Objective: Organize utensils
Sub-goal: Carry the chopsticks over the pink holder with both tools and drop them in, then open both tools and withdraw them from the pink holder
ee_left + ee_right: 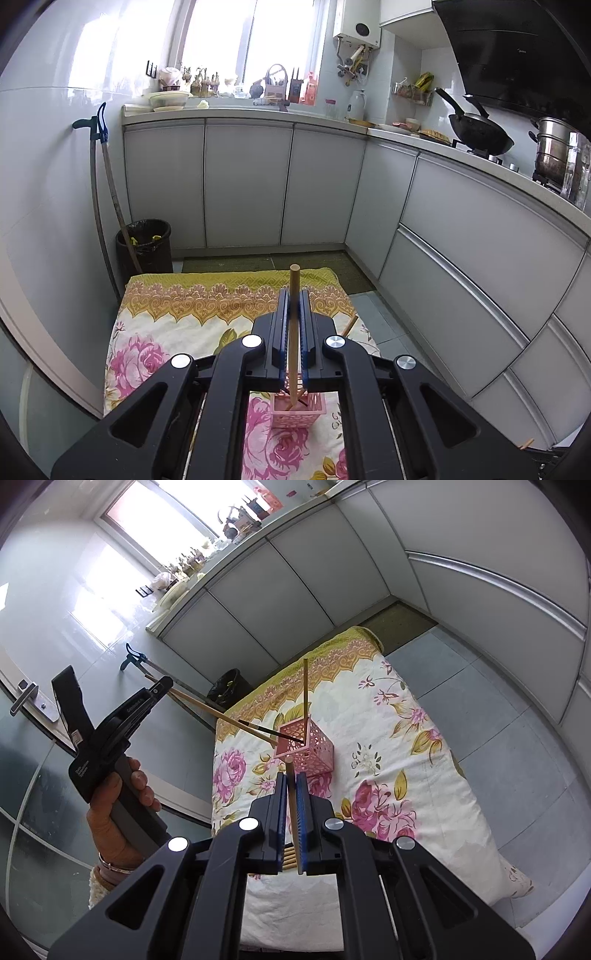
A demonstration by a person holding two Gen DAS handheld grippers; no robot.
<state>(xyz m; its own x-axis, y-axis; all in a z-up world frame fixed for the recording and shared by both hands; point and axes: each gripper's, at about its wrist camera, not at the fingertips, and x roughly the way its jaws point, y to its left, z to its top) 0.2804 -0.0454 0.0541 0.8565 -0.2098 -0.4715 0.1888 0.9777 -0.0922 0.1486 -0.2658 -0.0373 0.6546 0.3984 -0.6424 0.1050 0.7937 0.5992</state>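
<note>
Left hand-held gripper (162, 686) is clamping one wooden chopstick (221, 714), and I am seeing its tip reaching into the pink basket (314, 746), which is standing on the floral-covered bench (424, 775). To the right, my right hand-held gripper (291, 775) is pinching another chopstick (294, 819); several more, I think, are lying beneath it.

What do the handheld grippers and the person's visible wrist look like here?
Both grippers are matte black plastic with silver round bolts and blue ribbed pads lining narrow fingers. The left gripper, seen from the right wrist view, has a pistol-style grey handle and small white lettering. The left hand wears a bracelet above a cream knitted cuff.
</note>
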